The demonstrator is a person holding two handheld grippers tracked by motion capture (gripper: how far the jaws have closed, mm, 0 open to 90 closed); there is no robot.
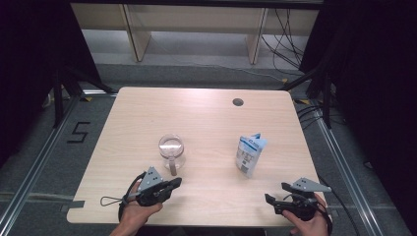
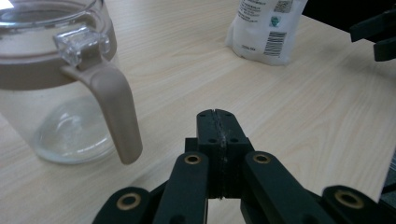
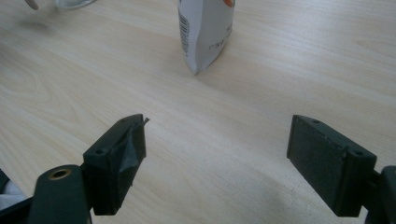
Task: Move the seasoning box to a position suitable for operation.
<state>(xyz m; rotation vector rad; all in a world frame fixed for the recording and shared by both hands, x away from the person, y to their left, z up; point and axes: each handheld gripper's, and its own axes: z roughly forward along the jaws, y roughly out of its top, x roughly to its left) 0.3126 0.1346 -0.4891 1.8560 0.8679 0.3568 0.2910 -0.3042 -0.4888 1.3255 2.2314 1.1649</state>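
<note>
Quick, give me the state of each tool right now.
Left tool: shut, nothing between its jaws, beside the jug's handle without touching it.
Right tool: open, empty, above the table, short of the pouch.

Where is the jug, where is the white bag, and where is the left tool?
jug (image 1: 172,150): high view, on its clear round body.
white bag (image 1: 250,153): high view, on its printed front.
left tool (image 2: 218,135): left gripper view, on the seam where its two black tips meet.
</note>
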